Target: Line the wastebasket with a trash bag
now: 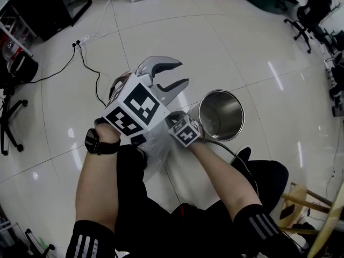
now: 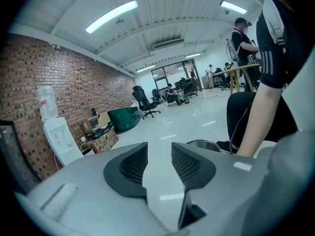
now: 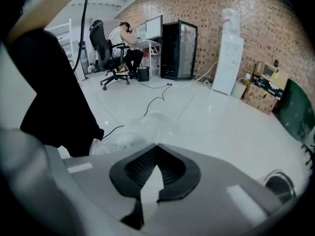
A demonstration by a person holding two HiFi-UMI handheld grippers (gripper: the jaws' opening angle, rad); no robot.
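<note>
A shiny metal wastebasket (image 1: 220, 114) stands open on the white floor, just right of my hands; its rim (image 2: 204, 143) shows past the left jaws. A crumpled clear trash bag (image 1: 156, 144) hangs bunched between my forearms, above my lap. My left gripper (image 1: 181, 73) is held above it, open, with only floor visible between its pads (image 2: 159, 149). My right gripper (image 3: 156, 146) is shut, and the clear film (image 3: 142, 127) runs up to its touching tips. In the head view only its marker cube (image 1: 185, 131) shows; its jaws are hidden.
A black cable (image 1: 88, 63) snakes over the floor at the left. A black cabinet (image 1: 43, 4) stands far left and an office chair (image 1: 306, 15) far right. A wooden stool (image 1: 312, 206) is by my right leg. A water dispenser (image 3: 229, 53) stands against the brick wall.
</note>
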